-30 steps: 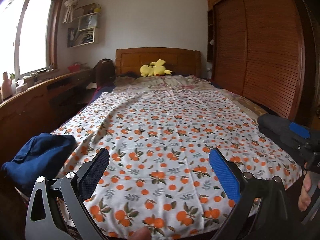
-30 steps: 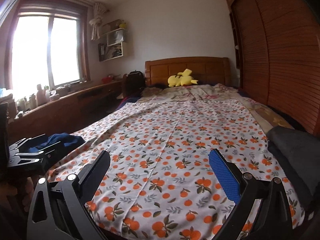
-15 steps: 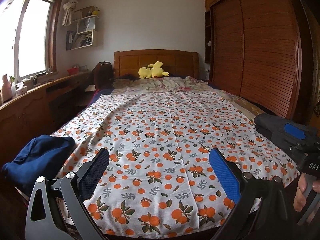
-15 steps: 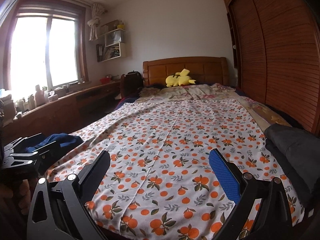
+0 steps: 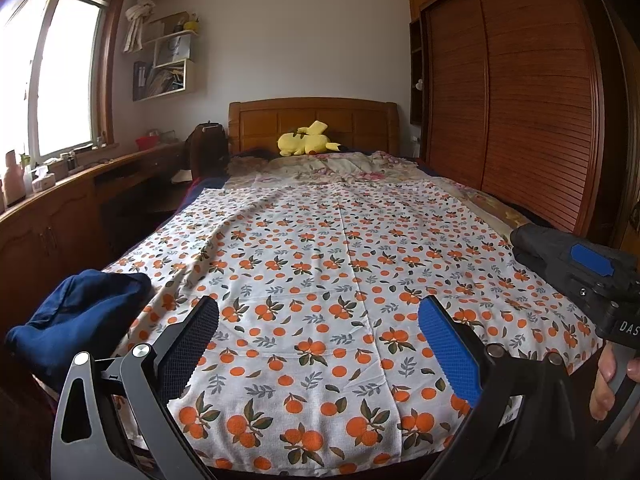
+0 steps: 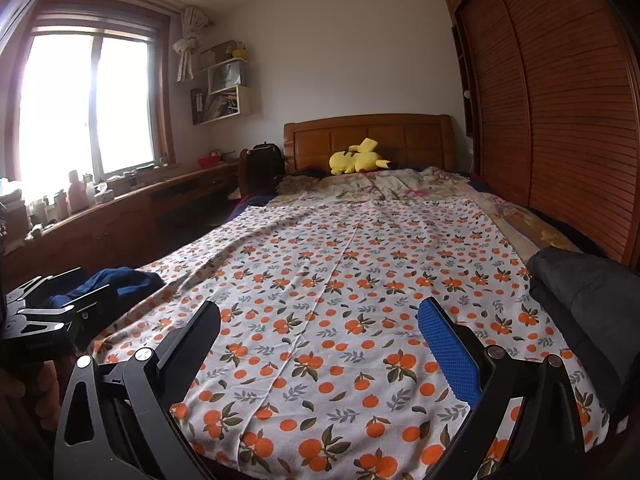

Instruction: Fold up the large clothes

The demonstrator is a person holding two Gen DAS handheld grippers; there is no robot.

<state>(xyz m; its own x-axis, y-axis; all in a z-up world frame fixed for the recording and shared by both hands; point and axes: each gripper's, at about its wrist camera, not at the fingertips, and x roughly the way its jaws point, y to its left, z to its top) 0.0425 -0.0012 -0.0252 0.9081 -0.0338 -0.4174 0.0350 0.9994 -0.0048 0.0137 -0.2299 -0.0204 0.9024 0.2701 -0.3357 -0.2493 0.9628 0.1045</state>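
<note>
My left tongs (image 5: 318, 322) and right tongs (image 6: 320, 326) hover over the bed's foot, both spread wide and holding nothing. The orange-print cloth (image 5: 340, 264) lies flat on the bed; a blue garment (image 5: 76, 320) lies bunched at its left corner.

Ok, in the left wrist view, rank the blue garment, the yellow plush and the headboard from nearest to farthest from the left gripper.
From the left gripper:
1. Blue garment, bunched at the bed's near left corner.
2. Yellow plush, lying at the head of the bed.
3. Headboard, just behind the plush against the far wall.
</note>
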